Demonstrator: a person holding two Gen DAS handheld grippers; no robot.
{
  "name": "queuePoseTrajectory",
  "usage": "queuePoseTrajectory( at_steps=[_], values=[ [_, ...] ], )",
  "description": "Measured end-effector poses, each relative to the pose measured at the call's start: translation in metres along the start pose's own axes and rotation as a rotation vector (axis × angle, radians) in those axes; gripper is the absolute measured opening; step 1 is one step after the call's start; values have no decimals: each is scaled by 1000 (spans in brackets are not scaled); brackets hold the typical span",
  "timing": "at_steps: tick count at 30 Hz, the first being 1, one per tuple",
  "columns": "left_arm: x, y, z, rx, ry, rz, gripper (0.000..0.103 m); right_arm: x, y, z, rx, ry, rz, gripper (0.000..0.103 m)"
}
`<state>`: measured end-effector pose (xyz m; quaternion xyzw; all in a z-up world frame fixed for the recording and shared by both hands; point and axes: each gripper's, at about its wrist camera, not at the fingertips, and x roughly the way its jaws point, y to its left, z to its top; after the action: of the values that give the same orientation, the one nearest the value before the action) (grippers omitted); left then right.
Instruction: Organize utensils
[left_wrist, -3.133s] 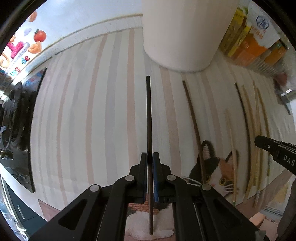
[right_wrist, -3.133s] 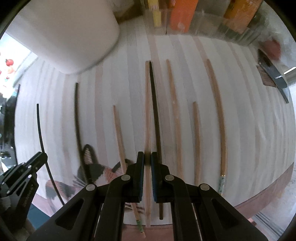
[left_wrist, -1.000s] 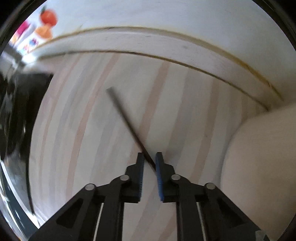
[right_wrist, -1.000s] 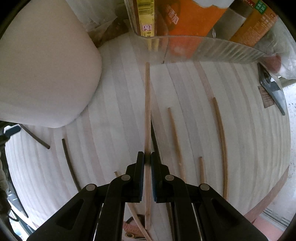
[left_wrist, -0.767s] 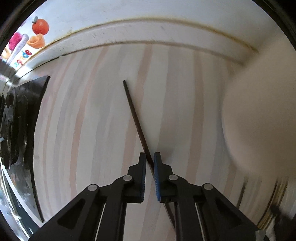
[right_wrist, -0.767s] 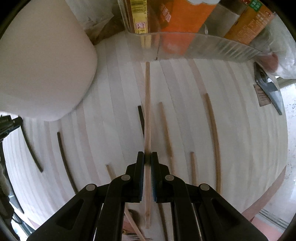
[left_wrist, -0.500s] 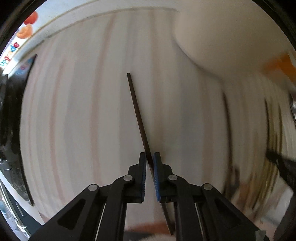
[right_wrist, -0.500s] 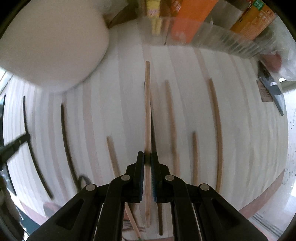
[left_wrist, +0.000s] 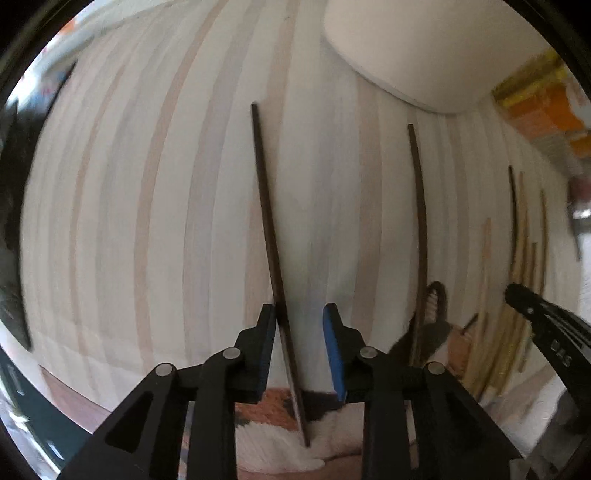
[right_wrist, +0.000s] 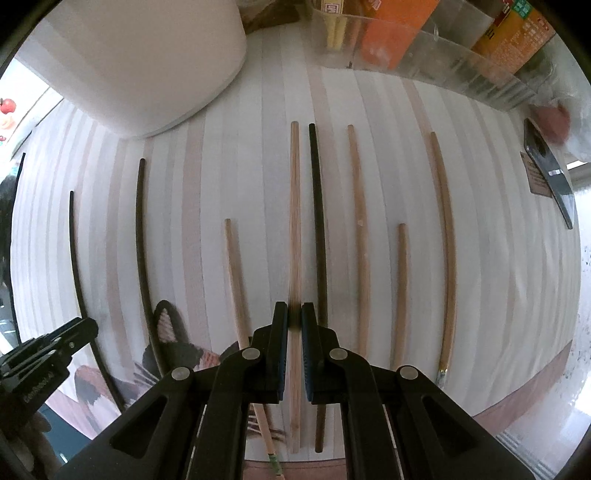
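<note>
One dark chopstick (left_wrist: 275, 266) lies on the striped mat (left_wrist: 147, 221) between the opening jaws of the left gripper (left_wrist: 299, 317), touching the left pad only. In the right wrist view, the right gripper (right_wrist: 294, 317) is clamped on a light wooden chopstick (right_wrist: 294, 236), just beside a black one (right_wrist: 318, 229) on the mat.

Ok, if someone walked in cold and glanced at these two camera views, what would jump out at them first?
Probably the chopsticks lined up lengthwise on the striped mat, dark ones to the left and pale wooden ones to the right. The right gripper is shut on a light wooden chopstick above the row, while the left gripper is opening with a dark chopstick against its left pad. A big white container looms at the mat's far edge.
</note>
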<state>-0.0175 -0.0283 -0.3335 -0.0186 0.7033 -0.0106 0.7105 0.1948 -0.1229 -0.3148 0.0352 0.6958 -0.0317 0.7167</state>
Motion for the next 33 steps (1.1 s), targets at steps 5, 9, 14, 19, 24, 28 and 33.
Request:
queuePoseTrajectory(
  at_steps=[5, 9, 14, 19, 24, 28, 33],
  values=[
    [1, -42, 12, 72, -35, 62, 4, 11, -10, 13, -1, 6, -3, 7],
    [-3, -51, -9, 116, -84, 85, 3, 16, -14, 9, -2, 7, 4, 7],
    [-29, -50, -30, 90, -172, 60, 3, 5, -20, 11, 7, -21, 33, 7],
    [-69, -42, -50, 68, -261, 24, 3, -12, -31, 8, 6, -75, 73, 7],
    [-131, -17, -14, 51, -356, -9, 3, -44, -37, 4, -3, -181, 129, 7],
    [-172, -6, -5, 41, -476, -30, 3, -75, -40, 4, -11, -267, 155, 7],
    [-220, 0, 7, 33, -611, -74, 3, -116, -38, 10, -19, -387, 170, 7]
  ],
)
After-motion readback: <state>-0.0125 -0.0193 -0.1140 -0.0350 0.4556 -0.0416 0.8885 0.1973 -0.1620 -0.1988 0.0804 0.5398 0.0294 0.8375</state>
